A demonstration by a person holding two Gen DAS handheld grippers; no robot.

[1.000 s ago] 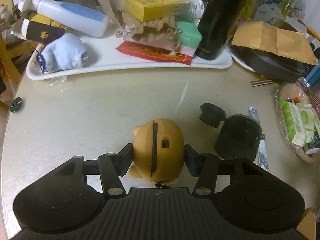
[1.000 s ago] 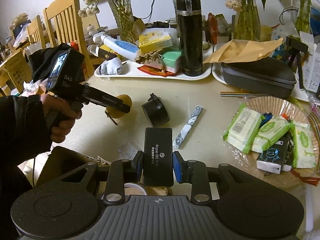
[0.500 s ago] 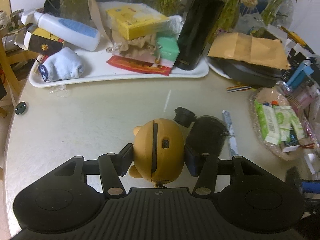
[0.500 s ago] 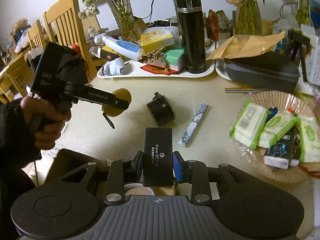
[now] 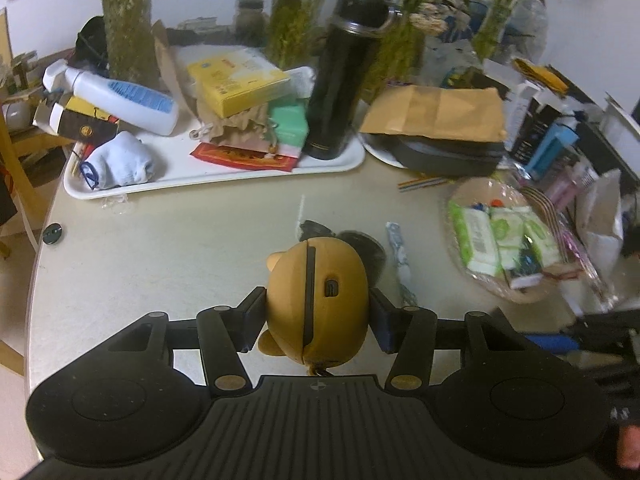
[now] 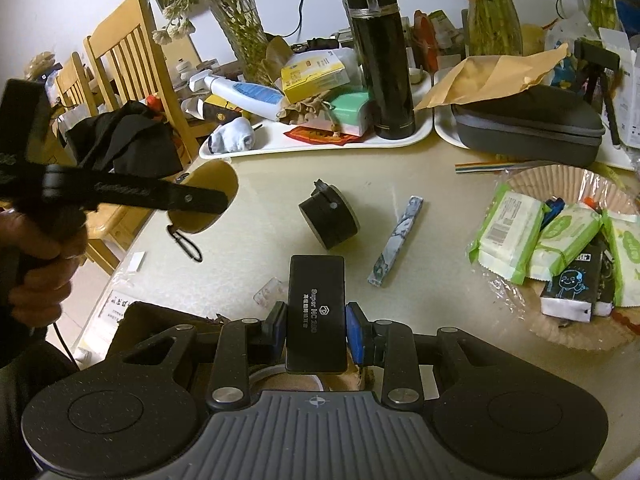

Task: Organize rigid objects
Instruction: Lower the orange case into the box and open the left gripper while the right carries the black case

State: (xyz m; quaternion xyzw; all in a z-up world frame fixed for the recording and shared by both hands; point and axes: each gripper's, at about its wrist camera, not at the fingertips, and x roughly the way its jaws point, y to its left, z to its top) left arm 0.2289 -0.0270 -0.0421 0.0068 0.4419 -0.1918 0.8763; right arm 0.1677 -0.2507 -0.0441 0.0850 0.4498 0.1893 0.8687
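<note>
My left gripper (image 5: 318, 312) is shut on a round mustard-yellow bear-shaped case (image 5: 320, 300), held up above the pale tabletop (image 5: 160, 256). From the right wrist view that same case (image 6: 208, 196) hangs in the air at the left, its black cord dangling below. My right gripper (image 6: 316, 328) is shut on a flat black box (image 6: 317, 312) with white lettering, near the table's front edge. A black cylindrical object (image 6: 328, 216) and a marbled grey-blue stick (image 6: 396, 252) lie on the table beyond it.
A white tray (image 6: 320, 146) at the back carries a tall black flask (image 6: 380, 60), a white bottle, boxes and a sock. A grey zip case (image 6: 528, 124) under a brown envelope sits back right. A paper-lined basket (image 6: 560, 328) of wipe packs is at right. Wooden chairs stand left.
My left gripper has risen and drawn back with the yellow case, so the table and tray look further off. The right gripper with the black box has stayed where it was.
</note>
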